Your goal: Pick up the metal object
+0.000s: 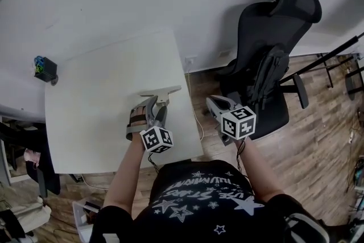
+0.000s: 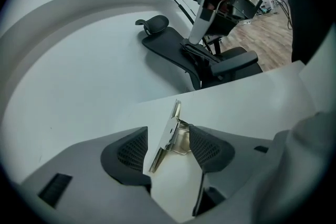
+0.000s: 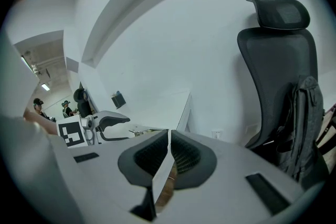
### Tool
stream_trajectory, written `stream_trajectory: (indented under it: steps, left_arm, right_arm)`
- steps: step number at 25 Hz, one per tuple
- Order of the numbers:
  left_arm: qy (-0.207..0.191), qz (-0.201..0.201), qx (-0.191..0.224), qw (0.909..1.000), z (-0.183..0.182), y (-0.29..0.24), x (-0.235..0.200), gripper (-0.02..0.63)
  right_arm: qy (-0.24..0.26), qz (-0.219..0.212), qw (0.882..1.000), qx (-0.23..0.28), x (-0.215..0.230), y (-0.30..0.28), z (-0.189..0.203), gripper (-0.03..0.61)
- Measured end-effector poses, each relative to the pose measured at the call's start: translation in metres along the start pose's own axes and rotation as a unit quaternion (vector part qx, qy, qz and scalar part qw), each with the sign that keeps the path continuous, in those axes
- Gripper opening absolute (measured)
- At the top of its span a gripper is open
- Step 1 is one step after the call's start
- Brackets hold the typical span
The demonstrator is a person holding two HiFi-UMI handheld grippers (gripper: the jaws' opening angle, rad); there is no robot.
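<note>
Jaws of the left gripper (image 2: 168, 132) stand spread wide, one dark ribbed pad on either side of the metal object (image 2: 167, 140), with a clear gap between each pad and the metal. The object is a flat, shiny strip with a bent plate fixed to its back; it lies on the white table (image 1: 96, 99), not lifted, close to the table's right edge and a little ahead of the gripper's tips in the head view. The left gripper itself sits low over the tabletop, angled forward, its marker cube (image 1: 157, 139) toward the person.

The right gripper (image 3: 168, 135) is off the table, held in the air to the right of it over the wooden floor (image 1: 318, 151). Its jaws are pressed together, only a thin slit showing between the pads, and nothing is between them. Its own marker cube (image 1: 239, 122) faces up toward the head camera.

Beyond the right gripper stands a black office chair (image 1: 273, 65) with a mesh back and headrest, a dark bag (image 3: 304, 113) hanging down its back. A pale cable (image 1: 199, 122) runs down past the table's right edge. At the table's far left corner a small blue and black box (image 1: 44, 68) sits against the white wall. The person's black shirt (image 1: 193, 196), printed with white stars, fills the bottom of the head view.
</note>
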State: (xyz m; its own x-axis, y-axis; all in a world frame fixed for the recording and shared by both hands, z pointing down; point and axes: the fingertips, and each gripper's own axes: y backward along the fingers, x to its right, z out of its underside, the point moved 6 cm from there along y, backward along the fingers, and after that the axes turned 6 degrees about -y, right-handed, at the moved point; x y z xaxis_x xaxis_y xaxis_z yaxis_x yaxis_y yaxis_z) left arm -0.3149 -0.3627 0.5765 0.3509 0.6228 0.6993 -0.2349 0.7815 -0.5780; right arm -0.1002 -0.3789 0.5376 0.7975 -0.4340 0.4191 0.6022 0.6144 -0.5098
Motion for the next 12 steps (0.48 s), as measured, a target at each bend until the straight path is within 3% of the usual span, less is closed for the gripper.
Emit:
stream_trajectory:
  steps: [7, 12]
  left_arm:
    - [-0.038, 0.007, -0.009, 0.9992, 0.003, -0.015, 0.001, 0.233]
    - [-0.054, -0.007, -0.023, 0.9983, 0.001, -0.02, 0.001, 0.106]
  right_arm:
    - [-0.01, 0.014, 1.0, 0.002, 0.001, -0.006, 0.002, 0.049]
    - [-0.012, 0.022, 1.0, 0.004, 0.005, -0.004, 0.0, 0.049]
